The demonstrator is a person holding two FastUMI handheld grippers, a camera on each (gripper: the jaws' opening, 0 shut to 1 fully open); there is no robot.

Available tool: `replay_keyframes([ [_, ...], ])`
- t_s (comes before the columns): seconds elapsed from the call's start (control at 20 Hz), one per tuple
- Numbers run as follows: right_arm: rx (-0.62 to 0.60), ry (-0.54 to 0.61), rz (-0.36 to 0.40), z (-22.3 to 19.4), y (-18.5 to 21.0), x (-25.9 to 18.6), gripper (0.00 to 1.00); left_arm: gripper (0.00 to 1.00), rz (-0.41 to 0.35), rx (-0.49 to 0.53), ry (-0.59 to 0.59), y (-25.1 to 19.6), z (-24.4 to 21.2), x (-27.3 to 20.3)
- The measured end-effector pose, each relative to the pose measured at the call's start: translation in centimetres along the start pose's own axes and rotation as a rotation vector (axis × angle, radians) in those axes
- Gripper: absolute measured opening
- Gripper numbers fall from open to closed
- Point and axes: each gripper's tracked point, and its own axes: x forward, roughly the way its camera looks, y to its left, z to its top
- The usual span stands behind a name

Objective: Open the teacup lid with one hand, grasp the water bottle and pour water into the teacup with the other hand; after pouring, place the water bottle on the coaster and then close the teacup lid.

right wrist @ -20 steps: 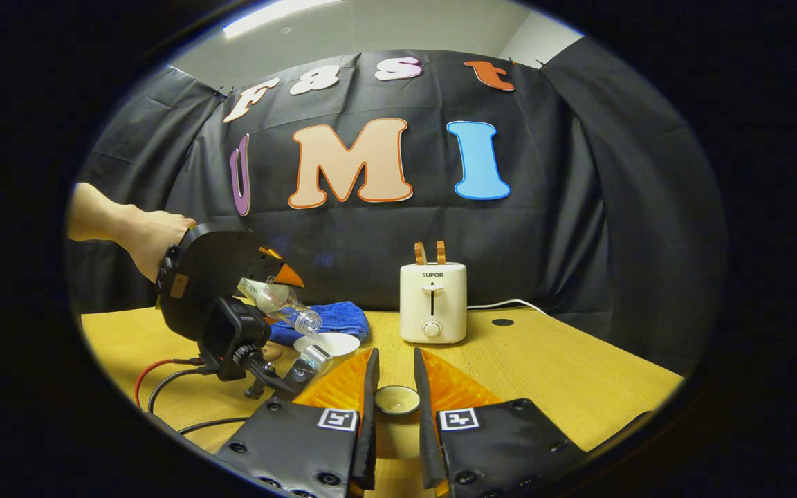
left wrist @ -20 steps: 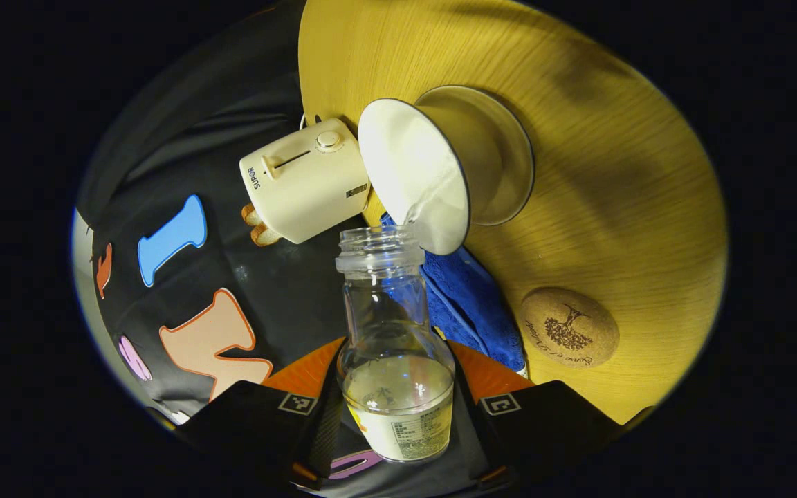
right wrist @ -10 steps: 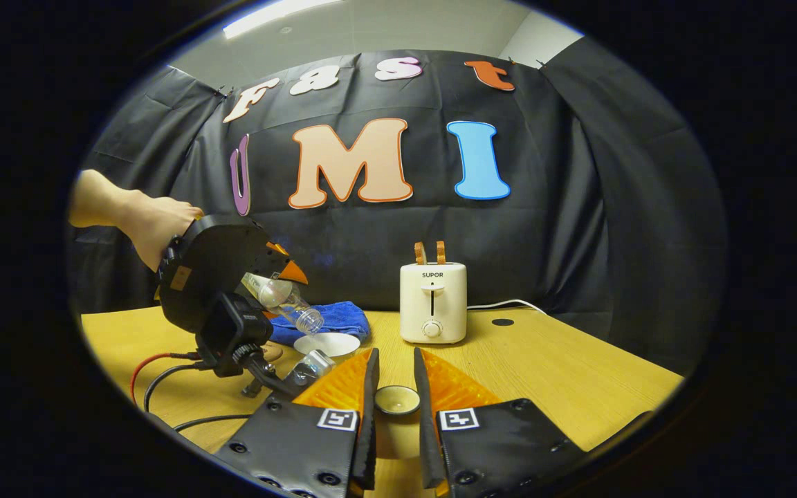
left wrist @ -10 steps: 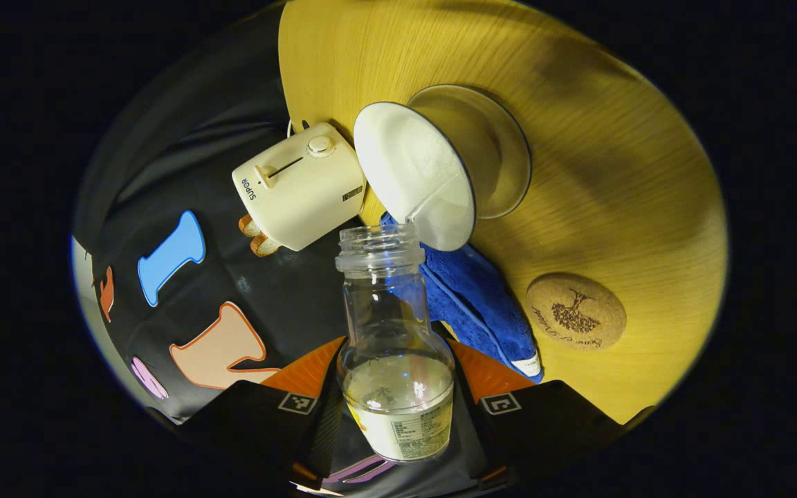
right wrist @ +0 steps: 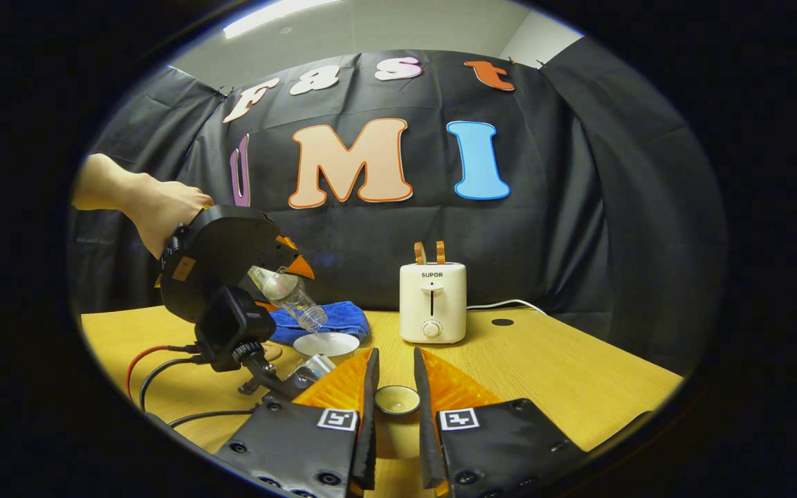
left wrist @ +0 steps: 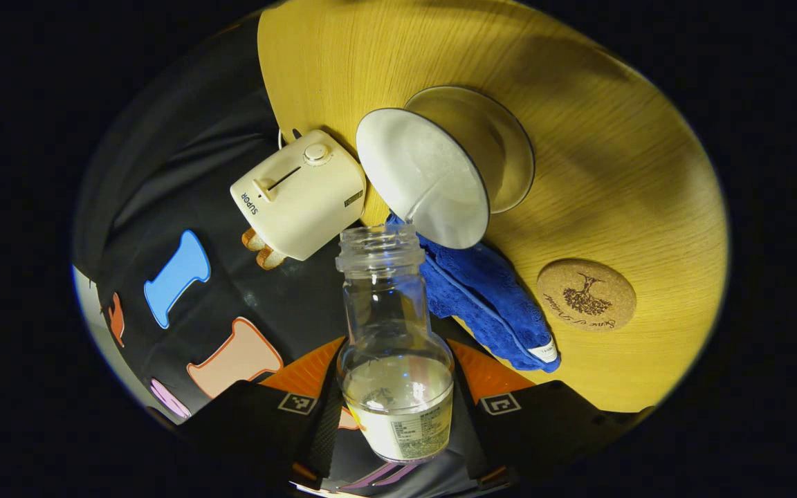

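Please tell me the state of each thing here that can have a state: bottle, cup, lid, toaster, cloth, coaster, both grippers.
Water bottle: uncapped, tilted toward the cup, partly full.
Teacup: uncovered.
Teacup lid: off the cup, between the right fingers.
Toaster: upright, bread in slots.
Blue cloth: crumpled on table.
Coaster: bare.
Left hand-held gripper: shut on bottle.
Right hand-held gripper: shut on lid.

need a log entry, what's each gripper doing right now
Left gripper: shut on the bottle, tilted over the teacup.
Right gripper: shut on the lid.

"SUPOR" on the cream toaster (right wrist: 432, 302) front, cursive script on the cork coaster (left wrist: 586, 303) too small to read
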Motion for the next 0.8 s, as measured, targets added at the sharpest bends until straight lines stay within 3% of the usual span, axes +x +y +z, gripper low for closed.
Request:
replay_keyframes([
  [0.55, 0.0, 0.0, 0.0, -0.01, 0.0, -0.04, 0.29, 0.7, -0.004, 0.013, 0.012, 0.21, -0.52, 0.01],
  [0.8, 0.0, 0.0, 0.0, 0.04, 0.02, -0.05, 0.29, 0.68, 0.001, -0.121, -0.012, -0.54, -0.46, 0.18],
])
